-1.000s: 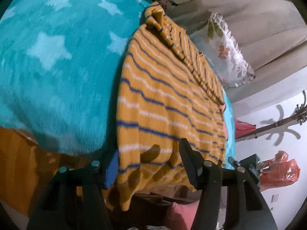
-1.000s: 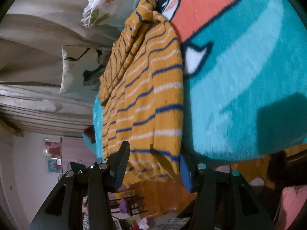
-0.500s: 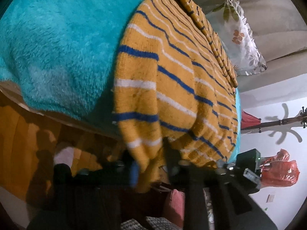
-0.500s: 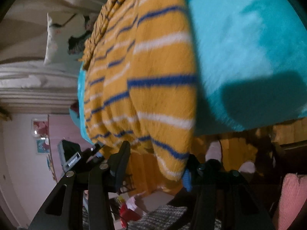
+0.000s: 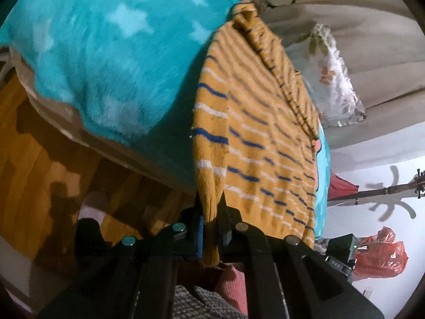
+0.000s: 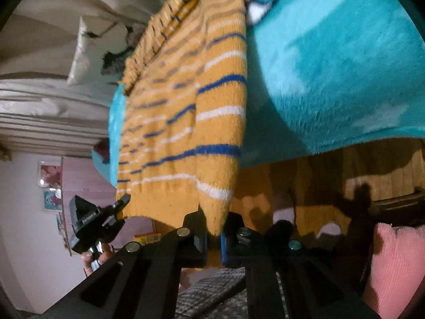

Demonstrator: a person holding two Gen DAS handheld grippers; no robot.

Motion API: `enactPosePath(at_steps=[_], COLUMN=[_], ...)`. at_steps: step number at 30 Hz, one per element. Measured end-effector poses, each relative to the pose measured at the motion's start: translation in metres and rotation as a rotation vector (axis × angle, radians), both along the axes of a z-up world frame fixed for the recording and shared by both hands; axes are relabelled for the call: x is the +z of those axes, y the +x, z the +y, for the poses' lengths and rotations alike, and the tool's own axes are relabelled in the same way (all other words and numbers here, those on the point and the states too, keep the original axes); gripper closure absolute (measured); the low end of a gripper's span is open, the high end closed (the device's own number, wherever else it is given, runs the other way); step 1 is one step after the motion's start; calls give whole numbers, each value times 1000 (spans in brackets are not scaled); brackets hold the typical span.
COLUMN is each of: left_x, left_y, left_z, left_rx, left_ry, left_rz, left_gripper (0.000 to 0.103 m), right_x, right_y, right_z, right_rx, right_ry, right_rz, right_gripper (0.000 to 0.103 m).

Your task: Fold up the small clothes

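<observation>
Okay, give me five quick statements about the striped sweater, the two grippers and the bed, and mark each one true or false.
1. The left gripper is shut on the hem of the yellow striped sweater. True; its jaws have just been closing onto the cloth.
2. The right gripper hangs open, clear of the sweater. False: it is shut on a bottom corner, its jaws having just closed there too.
3. The sweater lies on a teal blanket. True.
4. The sweater's stripes are red and green. False: they are blue and white on yellow.
5. The blanket is plain teal. False: the left wrist view shows pale stars on it, and the right wrist view an orange-red patch.
</observation>
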State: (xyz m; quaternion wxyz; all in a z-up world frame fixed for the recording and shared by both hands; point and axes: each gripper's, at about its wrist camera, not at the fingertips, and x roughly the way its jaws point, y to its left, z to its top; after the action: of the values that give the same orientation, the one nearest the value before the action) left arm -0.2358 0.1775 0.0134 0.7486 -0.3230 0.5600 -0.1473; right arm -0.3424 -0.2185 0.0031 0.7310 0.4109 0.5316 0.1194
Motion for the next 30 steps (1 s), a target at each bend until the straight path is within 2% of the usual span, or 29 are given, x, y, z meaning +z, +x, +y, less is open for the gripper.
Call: enactPosePath(at_steps=[7, 10, 15, 18, 20, 24, 27, 30], left_x=[56, 76, 105, 110, 108, 88, 66, 46], left_y=[37, 70, 157, 219, 260, 334, 373, 399], left_z=[-24, -23, -42, -56, -66, -89, -105, -113], left_rx=[-42, -53, -91, -109, -118, -155, -203, -236], left_ry=[57, 69, 78, 73, 81, 142, 188, 185], left_rz=[-132, -176, -256, -263, -258, -217, -183, -147], left_gripper=[96, 96, 96, 96, 96, 96, 96, 95], right_x=[56, 82, 130, 158, 166, 154, 125, 95], right_y=[30, 52, 114, 166, 204, 273, 317, 348], right_z=[3, -3, -18, -23, -27, -35, -46, -58], right_rx=[35, 27, -4, -31, -51, -110, -169, -222], right_ry=[-17, -31, -83, -132, -160, -212, -238, -249], right_rz=[-153, -209, -293, -328, -326, -269, -189, -107], right_gripper=[96, 96, 96, 96, 96, 96, 96, 96])
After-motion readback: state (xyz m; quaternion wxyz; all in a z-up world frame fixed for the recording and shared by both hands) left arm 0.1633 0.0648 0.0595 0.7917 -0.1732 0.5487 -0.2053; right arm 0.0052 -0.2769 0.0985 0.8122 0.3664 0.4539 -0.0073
